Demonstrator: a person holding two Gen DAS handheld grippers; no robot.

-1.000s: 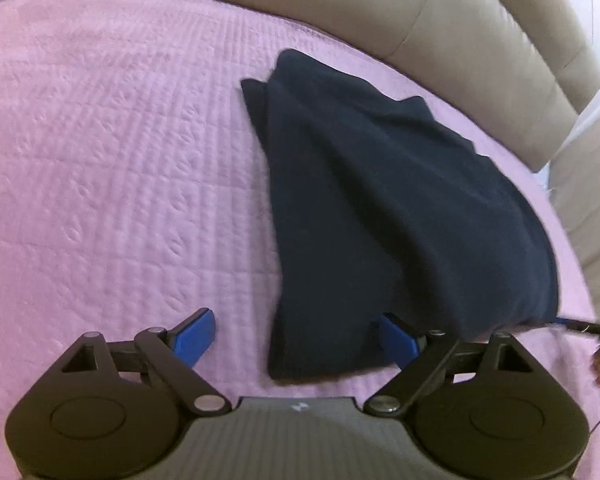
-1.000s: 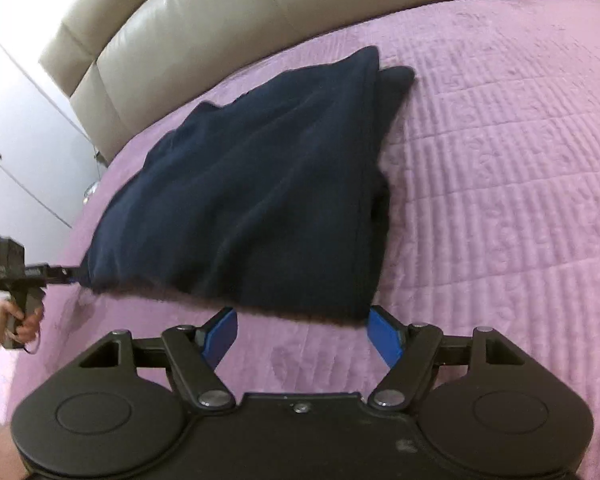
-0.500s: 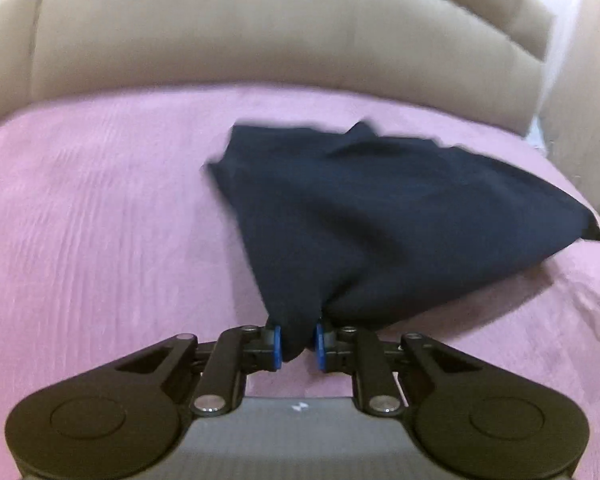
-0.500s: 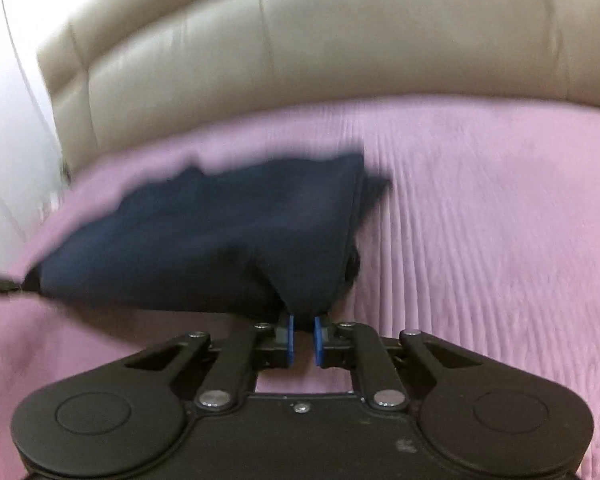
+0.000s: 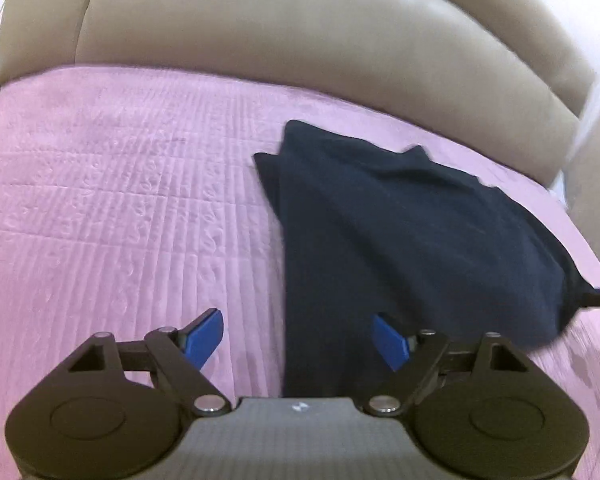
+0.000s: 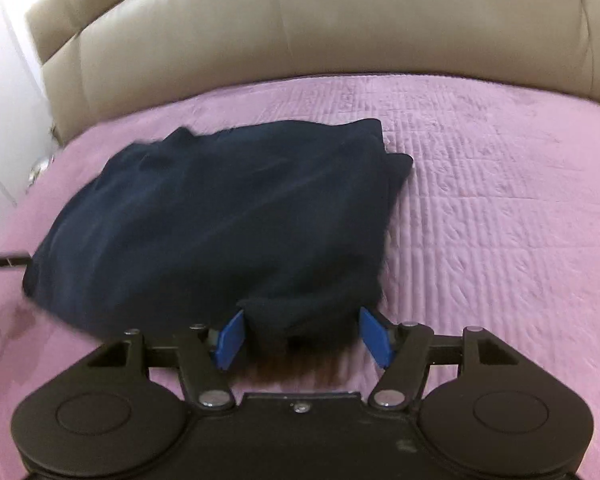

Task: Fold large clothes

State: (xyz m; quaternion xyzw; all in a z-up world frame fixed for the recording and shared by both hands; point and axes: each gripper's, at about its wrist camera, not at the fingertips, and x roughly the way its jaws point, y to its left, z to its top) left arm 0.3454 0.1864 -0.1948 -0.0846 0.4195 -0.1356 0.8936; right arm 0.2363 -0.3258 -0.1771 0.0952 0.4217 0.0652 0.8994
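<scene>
Navy cloth, the folded garment (image 6: 220,216), lies flat on the pink bed (image 5: 112,208) near its headboard edge, and I've got both the left gripper (image 5: 298,338) and the right gripper (image 6: 302,334) spread wide, gripping nothing, so the fold can settle undisturbed.

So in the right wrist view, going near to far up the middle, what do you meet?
Right tongs, open, then the dark garment, then bare pink bedspread, then the beige headboard.
</scene>
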